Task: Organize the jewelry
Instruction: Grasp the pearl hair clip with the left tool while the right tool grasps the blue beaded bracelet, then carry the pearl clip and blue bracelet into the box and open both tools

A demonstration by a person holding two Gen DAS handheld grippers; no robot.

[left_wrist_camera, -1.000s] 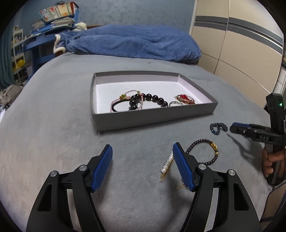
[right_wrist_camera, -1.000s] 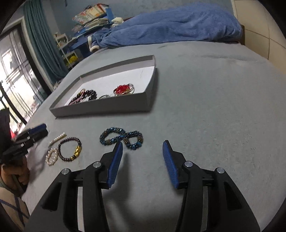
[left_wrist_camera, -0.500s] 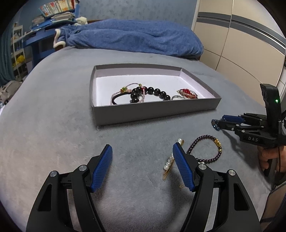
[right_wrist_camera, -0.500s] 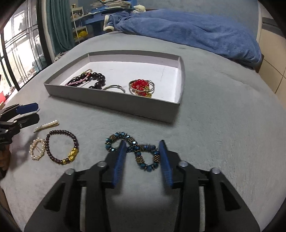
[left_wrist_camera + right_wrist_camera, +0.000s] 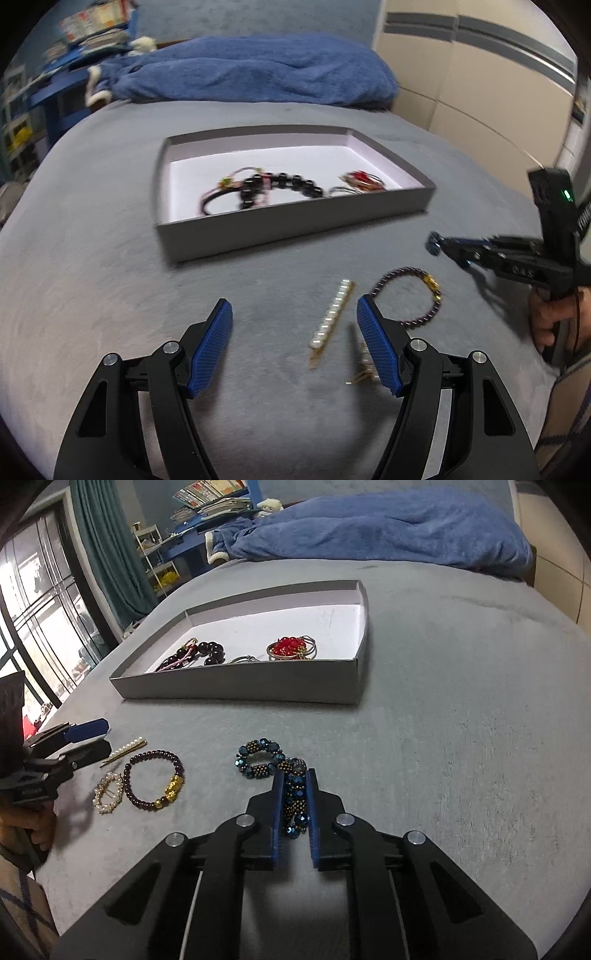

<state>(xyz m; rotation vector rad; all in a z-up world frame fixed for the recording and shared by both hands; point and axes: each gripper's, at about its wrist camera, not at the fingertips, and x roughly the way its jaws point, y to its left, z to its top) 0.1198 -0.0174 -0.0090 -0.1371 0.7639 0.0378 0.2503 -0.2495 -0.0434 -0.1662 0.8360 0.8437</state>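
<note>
My right gripper was wide open a second ago, and now its blue pads are squeezed tight on one loop of the blue bead bracelet, whose other loop lies on the gray bed at about 11 o'clock from the tips. My left gripper has stayed wide open and holds nothing, and the pearl hair clip now lies between its pads. The gray box sits at 12 o'clock with the red bead piece inside.
</note>
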